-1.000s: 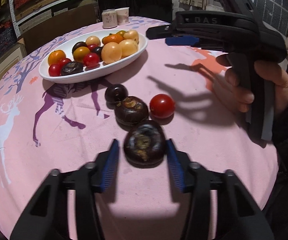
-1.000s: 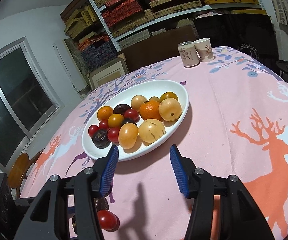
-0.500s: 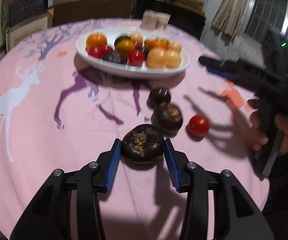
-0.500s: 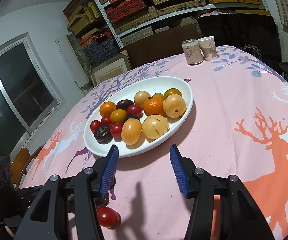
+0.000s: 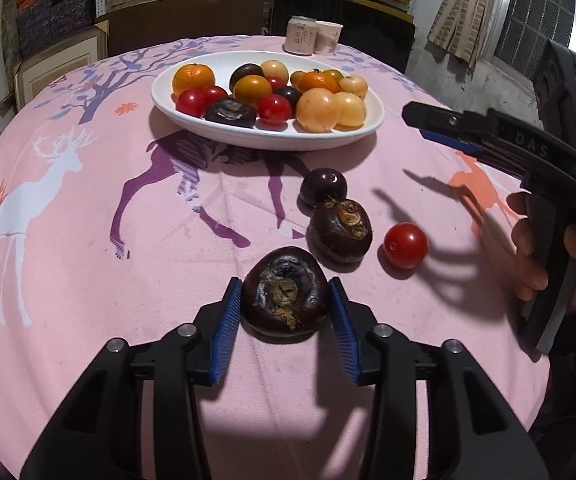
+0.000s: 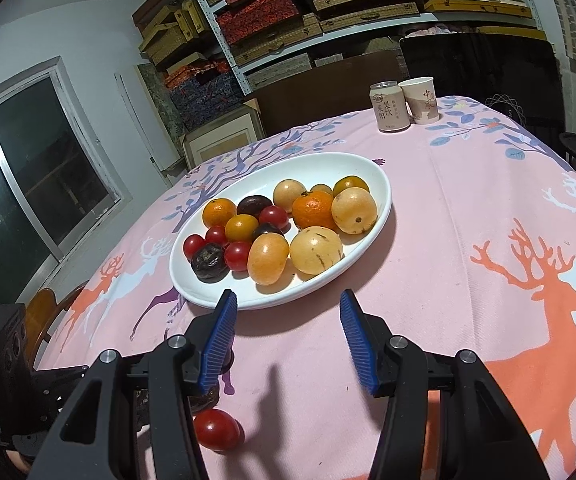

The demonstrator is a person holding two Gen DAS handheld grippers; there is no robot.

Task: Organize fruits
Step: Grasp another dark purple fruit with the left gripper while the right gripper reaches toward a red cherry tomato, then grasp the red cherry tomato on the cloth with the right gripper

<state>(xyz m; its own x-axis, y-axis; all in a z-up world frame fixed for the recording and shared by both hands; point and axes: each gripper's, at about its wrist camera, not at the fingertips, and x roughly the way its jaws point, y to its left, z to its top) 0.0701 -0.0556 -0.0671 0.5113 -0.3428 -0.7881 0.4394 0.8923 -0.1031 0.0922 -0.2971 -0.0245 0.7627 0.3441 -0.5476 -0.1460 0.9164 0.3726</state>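
A wrinkled dark purple fruit (image 5: 286, 294) sits low over the pink tablecloth between the blue pads of my left gripper (image 5: 286, 300), which press on both its sides. Just beyond it lie another dark wrinkled fruit (image 5: 339, 230), a small smooth dark fruit (image 5: 323, 187) and a red cherry tomato (image 5: 405, 245). The white oval plate (image 5: 272, 142) behind them holds several tangerines, tomatoes, yellow fruits and dark fruits. My right gripper (image 6: 288, 304) hovers open and empty in front of the plate (image 6: 383, 184), with the tomato (image 6: 216, 428) below its left finger.
A drink can (image 6: 387, 108) and a paper cup (image 6: 419, 100) stand at the table's far edge. A hand (image 5: 535, 256) holds the right gripper (image 5: 417, 124) at the right. Shelves of boxes and a dark chair stand behind the round table.
My left gripper has rolled and slid sideways with the dark fruit between its pads, drawing it away from the other dark fruits. The right gripper has stayed still.
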